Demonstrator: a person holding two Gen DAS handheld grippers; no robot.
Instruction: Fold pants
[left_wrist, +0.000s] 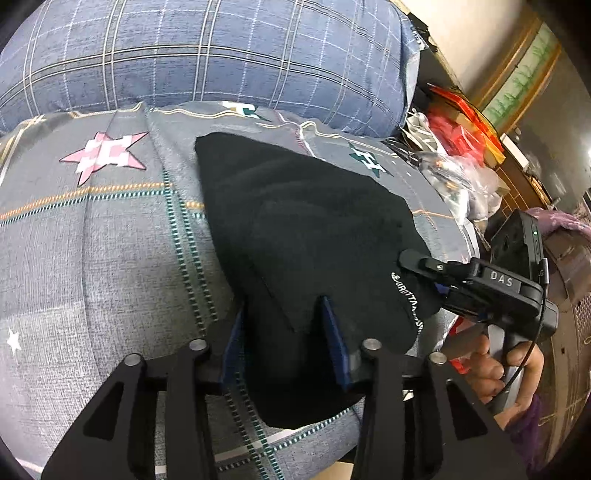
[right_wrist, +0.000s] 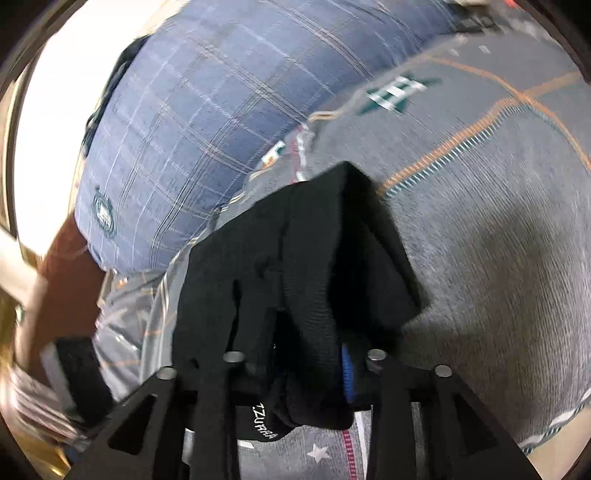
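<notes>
The black pants (left_wrist: 306, 236) lie folded in a compact pile on the grey patterned bedsheet (left_wrist: 110, 236). White lettering runs along their right edge. My left gripper (left_wrist: 284, 328) stands open, its blue-padded fingers (left_wrist: 334, 339) resting on the near part of the pants. My right gripper (left_wrist: 424, 269) comes in from the right, shut on the pants' right edge. In the right wrist view the pants (right_wrist: 295, 266) fill the jaws of the right gripper (right_wrist: 295, 354), bunched between them, with a blue pad (right_wrist: 347, 373) showing at the right.
A large blue plaid pillow (left_wrist: 207, 51) lies at the back of the bed. Plastic bags and red boxes (left_wrist: 454, 125) are piled beside the bed at the right. The bed's near edge (left_wrist: 295, 446) is just below the pants.
</notes>
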